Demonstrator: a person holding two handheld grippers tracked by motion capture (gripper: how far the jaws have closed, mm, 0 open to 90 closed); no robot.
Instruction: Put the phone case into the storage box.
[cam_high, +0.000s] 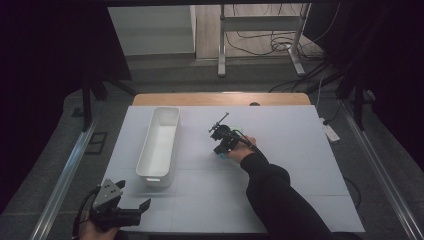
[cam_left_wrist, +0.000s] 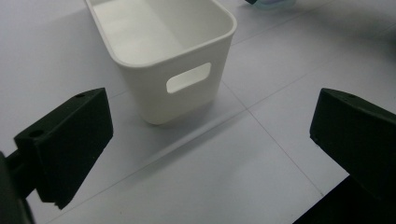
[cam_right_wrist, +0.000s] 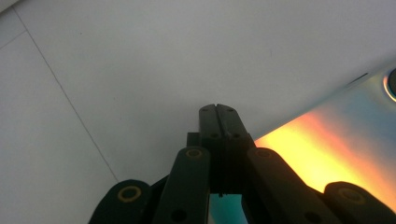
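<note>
**Right gripper view: closed jaws at a shiny disc**

Right gripper view puts the right gripper (cam_right_wrist: 218, 109) with its jaws pressed together, nothing visibly between the tips, low over the table (cam_right_wrist: 140, 56). Beside and under them lies a reflective disc (cam_right_wrist: 327, 140), flat on the surface near the table's middle and to the right of the white bin (cam_high: 161, 145).

Risks, as I judge them: a thin, flat disc gives closed jaws no edge to catch, so they may skid across it, scratch it, or push it away. If gripped only at the rim, it could slip out on the way to the bin.

In the high view the right hand (cam_high: 239, 150) reaches forward, forearm stretched, gripper tilted down onto the disc. The left gripper (cam_high: 120, 212) rests at the near left corner, jaws wide apart and empty, facing the bin's near end.
</note>
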